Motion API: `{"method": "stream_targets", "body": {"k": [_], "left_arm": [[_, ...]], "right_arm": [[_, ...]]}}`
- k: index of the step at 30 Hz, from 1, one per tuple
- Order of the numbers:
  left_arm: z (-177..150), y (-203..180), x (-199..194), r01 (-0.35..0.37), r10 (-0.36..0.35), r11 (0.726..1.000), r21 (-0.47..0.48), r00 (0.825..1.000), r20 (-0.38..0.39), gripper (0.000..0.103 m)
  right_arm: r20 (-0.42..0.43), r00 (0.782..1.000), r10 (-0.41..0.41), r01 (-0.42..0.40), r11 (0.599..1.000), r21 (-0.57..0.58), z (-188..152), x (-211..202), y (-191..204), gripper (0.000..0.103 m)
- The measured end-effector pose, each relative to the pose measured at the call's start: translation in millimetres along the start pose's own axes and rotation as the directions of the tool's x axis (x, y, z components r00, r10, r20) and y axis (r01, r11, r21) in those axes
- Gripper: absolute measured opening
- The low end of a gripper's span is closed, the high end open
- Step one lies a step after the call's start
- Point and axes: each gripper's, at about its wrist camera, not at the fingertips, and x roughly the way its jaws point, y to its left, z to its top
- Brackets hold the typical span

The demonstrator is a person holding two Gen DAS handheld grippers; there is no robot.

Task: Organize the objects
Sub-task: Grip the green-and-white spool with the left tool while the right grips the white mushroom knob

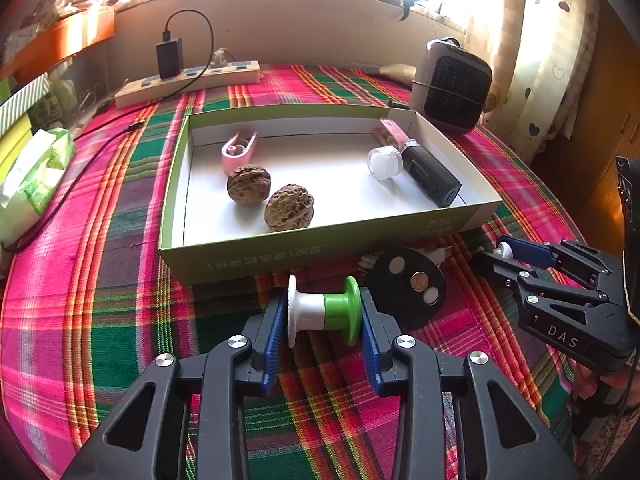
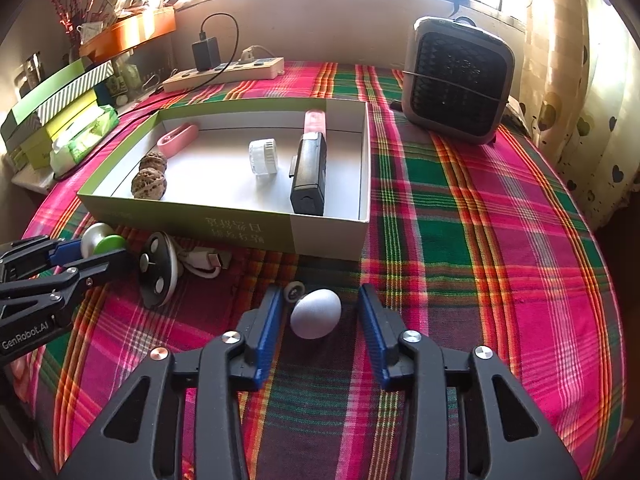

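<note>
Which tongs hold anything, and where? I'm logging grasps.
Left tongs clamp the spool by its two end flanges. Right tongs straddle the egg, not gripping it.

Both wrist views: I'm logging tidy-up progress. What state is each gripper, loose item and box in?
Left gripper: shut on white-and-green plastic spool.
Right gripper: open, straddling white egg-shaped object on plaid cloth.
Green cardboard box: lidless, holding two walnuts.
Black charger: plugged into beige power strip.
</note>
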Motion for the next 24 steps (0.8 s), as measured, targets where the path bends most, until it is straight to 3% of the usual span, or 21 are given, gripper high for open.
{"method": "stream_targets", "body": {"k": [4,24], "left_arm": [[0.1,0.9,-0.4,-0.001,0.001,1.0,0.001,1.0,0.001,0.032],[0.6,2.3,-0.9,-0.001,0.001,1.0,0.002,1.0,0.001,0.032]], "right_arm": [[0.003,1.0,0.002,-0.002,1.0,0.004,-0.7,-0.4,-0.9,0.028],[0.003,1.0,0.002,-0.002,1.0,0.007,-1.2,-0.5,-0.7,0.028]]}}
